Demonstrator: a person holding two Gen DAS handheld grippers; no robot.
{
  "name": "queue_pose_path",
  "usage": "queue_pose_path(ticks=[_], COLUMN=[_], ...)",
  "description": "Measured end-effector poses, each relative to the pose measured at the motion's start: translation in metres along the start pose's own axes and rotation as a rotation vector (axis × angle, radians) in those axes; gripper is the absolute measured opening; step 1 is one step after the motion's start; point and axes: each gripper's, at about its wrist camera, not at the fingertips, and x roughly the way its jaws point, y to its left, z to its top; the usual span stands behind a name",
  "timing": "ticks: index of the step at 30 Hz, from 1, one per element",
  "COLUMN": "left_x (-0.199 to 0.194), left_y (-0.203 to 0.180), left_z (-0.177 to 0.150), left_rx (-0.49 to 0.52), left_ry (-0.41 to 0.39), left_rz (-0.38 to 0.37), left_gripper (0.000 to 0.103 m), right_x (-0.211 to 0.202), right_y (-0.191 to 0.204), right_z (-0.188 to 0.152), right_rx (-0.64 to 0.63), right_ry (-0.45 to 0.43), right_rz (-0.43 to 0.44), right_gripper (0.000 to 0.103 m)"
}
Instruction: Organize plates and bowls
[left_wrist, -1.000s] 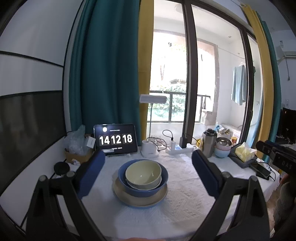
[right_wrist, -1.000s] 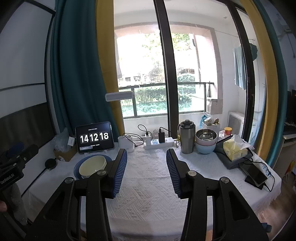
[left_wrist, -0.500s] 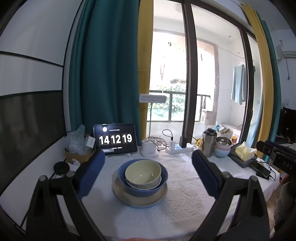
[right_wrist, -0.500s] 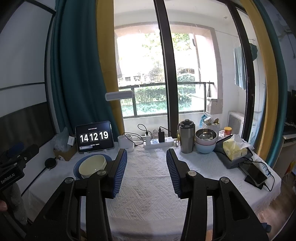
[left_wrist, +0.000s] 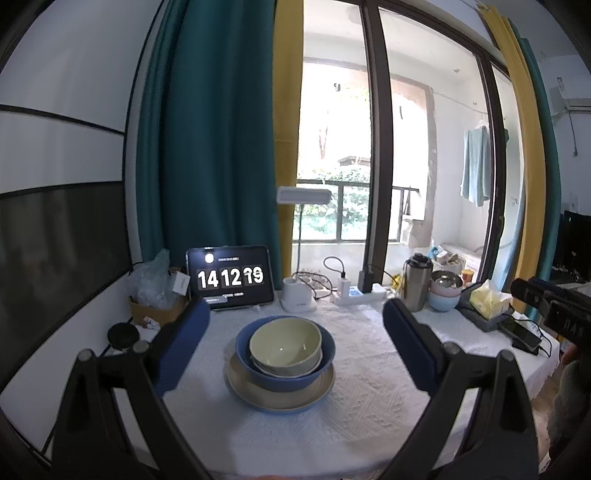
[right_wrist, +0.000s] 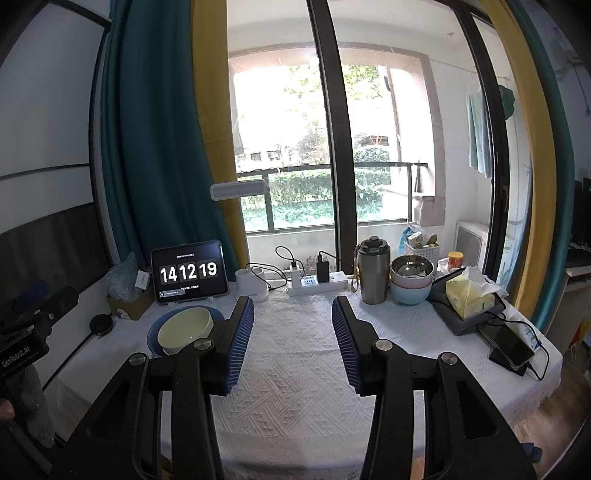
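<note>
A cream bowl (left_wrist: 284, 345) sits inside a blue bowl (left_wrist: 325, 360), which rests on a beige plate (left_wrist: 280, 400) on the white tablecloth (left_wrist: 369, 398). My left gripper (left_wrist: 295, 317) is open and empty, held above and in front of this stack, its fingers apart on either side. The stack also shows at the left of the right wrist view, cream bowl (right_wrist: 184, 328) in the blue one. My right gripper (right_wrist: 293, 314) is open and empty over the middle of the table. A stack of metal, pink and light-blue bowls (right_wrist: 410, 280) stands at the back right.
A tablet clock (right_wrist: 188, 273), white lamp base (right_wrist: 251, 284), power strip (right_wrist: 317, 284) and steel flask (right_wrist: 373, 271) line the back. A tissue box (right_wrist: 469, 295) and phone (right_wrist: 511, 345) lie at the right. A cardboard box with plastic (left_wrist: 155, 295) sits at the left.
Nothing has moved; only the clock reading advanced from 18 to 19.
</note>
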Motion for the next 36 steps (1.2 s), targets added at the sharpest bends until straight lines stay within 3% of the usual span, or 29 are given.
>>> queue_pose_path(ticks=[36], left_x=[-0.0004], left_y=[0.0015], left_z=[-0.001], left_rx=[0.0], left_ry=[0.005], left_rz=[-0.015], left_gripper=[0.096], right_x=[0.001], right_y=[-0.0002], right_z=[-0.0062], right_rx=[-0.001], right_ry=[0.009], right_rz=[0.005], right_gripper=[0.047])
